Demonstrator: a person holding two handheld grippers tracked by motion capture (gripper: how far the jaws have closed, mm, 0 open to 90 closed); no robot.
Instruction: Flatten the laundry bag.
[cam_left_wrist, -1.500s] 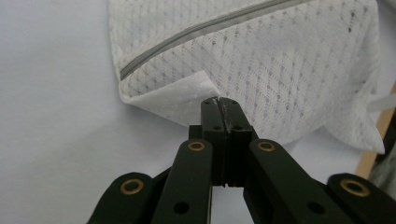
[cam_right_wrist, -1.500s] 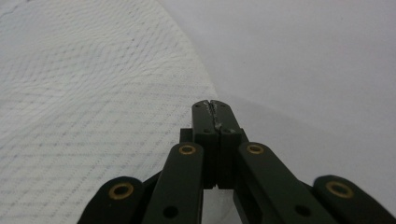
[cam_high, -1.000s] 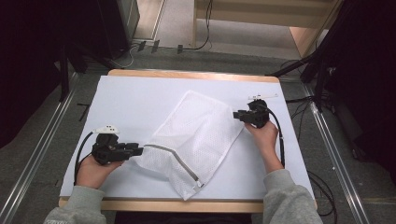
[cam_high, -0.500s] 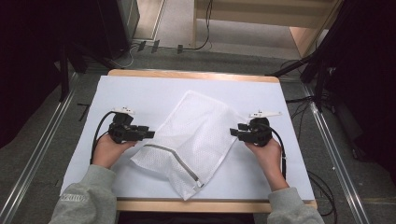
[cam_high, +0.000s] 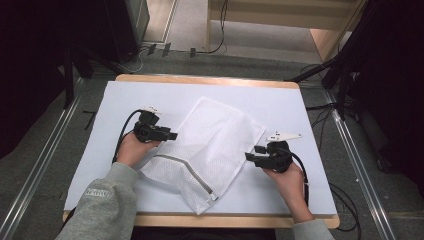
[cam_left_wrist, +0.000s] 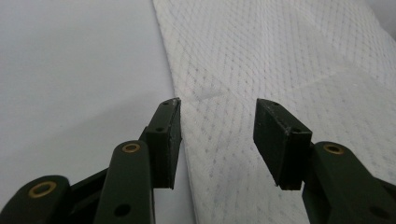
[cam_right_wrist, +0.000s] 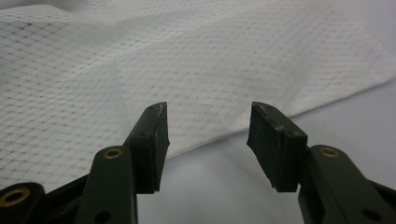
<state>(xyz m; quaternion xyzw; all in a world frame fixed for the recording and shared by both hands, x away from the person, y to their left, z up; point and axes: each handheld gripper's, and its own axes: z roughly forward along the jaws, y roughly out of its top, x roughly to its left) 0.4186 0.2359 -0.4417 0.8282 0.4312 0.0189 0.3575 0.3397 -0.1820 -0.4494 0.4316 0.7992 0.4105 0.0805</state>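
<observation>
Mesh bag (cam_high: 210, 150) between left tongs (cam_high: 172, 135) and right tongs (cam_high: 248, 157).

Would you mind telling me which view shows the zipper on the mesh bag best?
The high view: the zipper runs in full across the near end of the bag. The left tool view shows mesh past its open tool; the right tool view shows the bag's edge beyond its open tool.

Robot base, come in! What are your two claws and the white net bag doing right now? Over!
Left gripper open at mesh bag's left edge. Right gripper open at its right edge, nothing held. Bag flat on white table. Nothing blocking.
</observation>
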